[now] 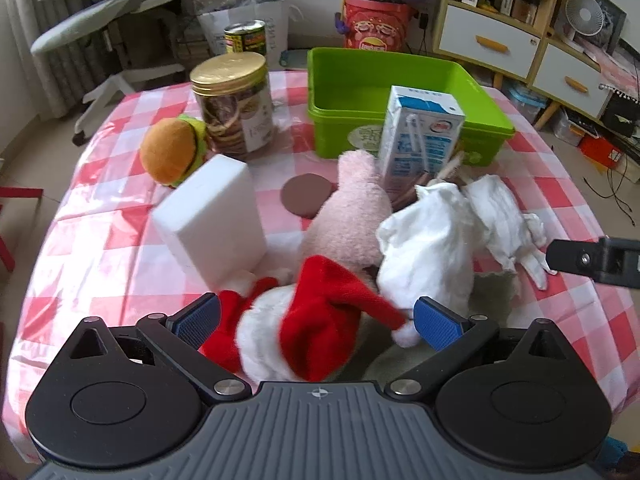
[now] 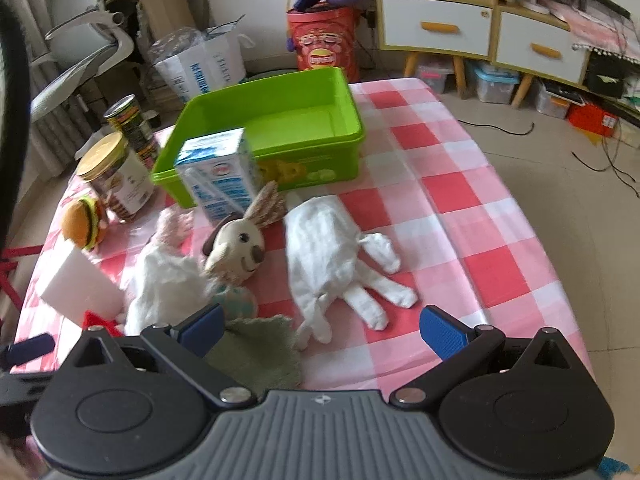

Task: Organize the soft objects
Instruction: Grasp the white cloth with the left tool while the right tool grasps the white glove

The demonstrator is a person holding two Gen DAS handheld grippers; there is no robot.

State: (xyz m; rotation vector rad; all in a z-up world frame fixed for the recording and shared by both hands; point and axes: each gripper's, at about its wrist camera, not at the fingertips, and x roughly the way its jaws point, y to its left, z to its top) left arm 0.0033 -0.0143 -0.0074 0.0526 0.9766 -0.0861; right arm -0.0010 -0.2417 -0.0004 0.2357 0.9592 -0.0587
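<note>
Both claws stood with their blue pads spread apart, gripping nothing. My left claw point(image 1: 316, 320) sat low in its frame, straddling the Santa hat point(image 1: 320, 320) without pinching it. At the left of that frame lay the plush burger point(image 1: 172, 152) beside the cookie jar point(image 1: 234, 100), then the white foam block point(image 1: 212, 224), the pink plush point(image 1: 352, 216) at centre, and the milk carton point(image 1: 420, 136) before the green bin point(image 1: 400, 92). My right claw point(image 2: 320, 328) hovered over the checked table point(image 2: 480, 220); the bunny toy point(image 2: 240, 248) lay left of centre, the green cloth point(image 2: 260, 352) by the left pad, the white gloves point(image 2: 332, 264) at centre.
</note>
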